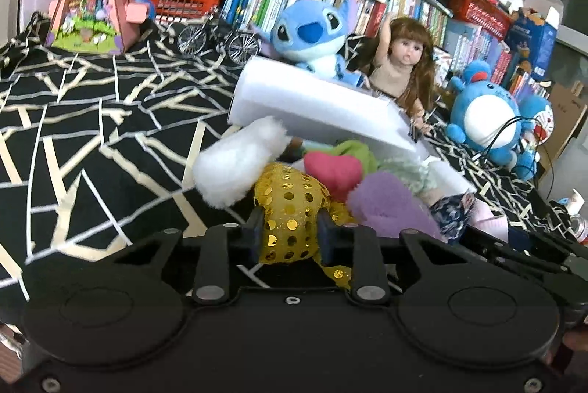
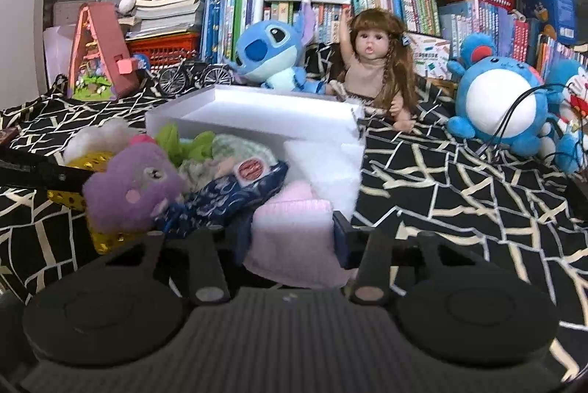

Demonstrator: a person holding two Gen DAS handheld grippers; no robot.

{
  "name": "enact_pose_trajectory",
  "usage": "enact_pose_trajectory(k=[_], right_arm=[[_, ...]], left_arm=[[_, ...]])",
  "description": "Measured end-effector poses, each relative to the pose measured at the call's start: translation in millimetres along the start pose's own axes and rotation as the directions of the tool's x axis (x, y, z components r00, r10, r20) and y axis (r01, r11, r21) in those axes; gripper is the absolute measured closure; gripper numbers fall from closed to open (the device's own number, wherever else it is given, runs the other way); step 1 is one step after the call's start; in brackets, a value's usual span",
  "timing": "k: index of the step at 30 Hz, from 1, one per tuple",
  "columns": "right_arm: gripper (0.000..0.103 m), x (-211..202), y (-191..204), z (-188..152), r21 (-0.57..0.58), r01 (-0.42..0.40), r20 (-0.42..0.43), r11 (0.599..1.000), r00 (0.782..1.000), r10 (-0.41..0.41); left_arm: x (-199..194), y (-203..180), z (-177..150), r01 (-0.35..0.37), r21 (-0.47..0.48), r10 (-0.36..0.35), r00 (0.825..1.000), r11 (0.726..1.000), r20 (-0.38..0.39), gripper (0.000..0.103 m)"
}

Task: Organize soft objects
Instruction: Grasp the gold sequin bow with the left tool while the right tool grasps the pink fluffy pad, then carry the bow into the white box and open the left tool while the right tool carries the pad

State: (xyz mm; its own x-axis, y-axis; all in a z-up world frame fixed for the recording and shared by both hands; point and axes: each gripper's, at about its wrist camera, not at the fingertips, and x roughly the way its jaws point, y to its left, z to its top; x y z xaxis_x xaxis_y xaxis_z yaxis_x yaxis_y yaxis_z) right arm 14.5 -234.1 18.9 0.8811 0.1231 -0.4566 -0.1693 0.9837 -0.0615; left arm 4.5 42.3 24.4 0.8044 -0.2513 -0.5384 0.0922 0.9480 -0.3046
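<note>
Nearest the left camera, the left gripper (image 1: 290,233) is pinched on a gold sequin cloth (image 1: 290,198), which bulges up between the two fingers. Nearest the right camera, the right gripper (image 2: 290,238) is pressed onto a folded pink cloth (image 2: 294,227); one finger (image 2: 340,227) is seen at its right edge, the other is hidden behind it. Just beyond, a purple plush (image 2: 132,187), a navy floral cloth (image 2: 235,194) and a white fluffy piece (image 1: 239,161) are heaped together (touching, partly overlapping) at the open front of a white box (image 2: 257,114). Green fabric (image 2: 183,143) is lodged deeper inside it. Everything is set on a black patterned sheet (image 2: 441,180). Behind the box, a blue plush (image 2: 268,55) and a doll (image 2: 371,62) are propped before shelves of books (image 2: 397,7).
</note>
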Motion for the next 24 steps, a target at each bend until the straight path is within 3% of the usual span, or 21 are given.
enact_pose_trajectory(k=[9, 14, 24], right_arm=[[0.055, -1.6, -19.0, 15.1, 0.027, 0.079, 0.033, 0.997, 0.996, -0.08], [0.055, 1.3, -33.1, 25.2, 0.078, 0.093, 0.024, 0.993, 0.995, -0.095], [0.055, 9.9, -45.3, 26.3, 0.126, 0.104, -0.028, 0.987, 0.994, -0.102]], left_arm=[[-21.0, -1.9, 28.5, 0.04, 0.002, -0.04, 0.997, 0.999, 0.072, 0.076], [-21.8, 2.1, 49.2, 0.027, -0.003, -0.026, 0.993, 1.0, 0.111, 0.076], [-1.7, 19.5, 66.2, 0.025, -0.062, -0.02, 0.997, 0.998, 0.079, 0.075]])
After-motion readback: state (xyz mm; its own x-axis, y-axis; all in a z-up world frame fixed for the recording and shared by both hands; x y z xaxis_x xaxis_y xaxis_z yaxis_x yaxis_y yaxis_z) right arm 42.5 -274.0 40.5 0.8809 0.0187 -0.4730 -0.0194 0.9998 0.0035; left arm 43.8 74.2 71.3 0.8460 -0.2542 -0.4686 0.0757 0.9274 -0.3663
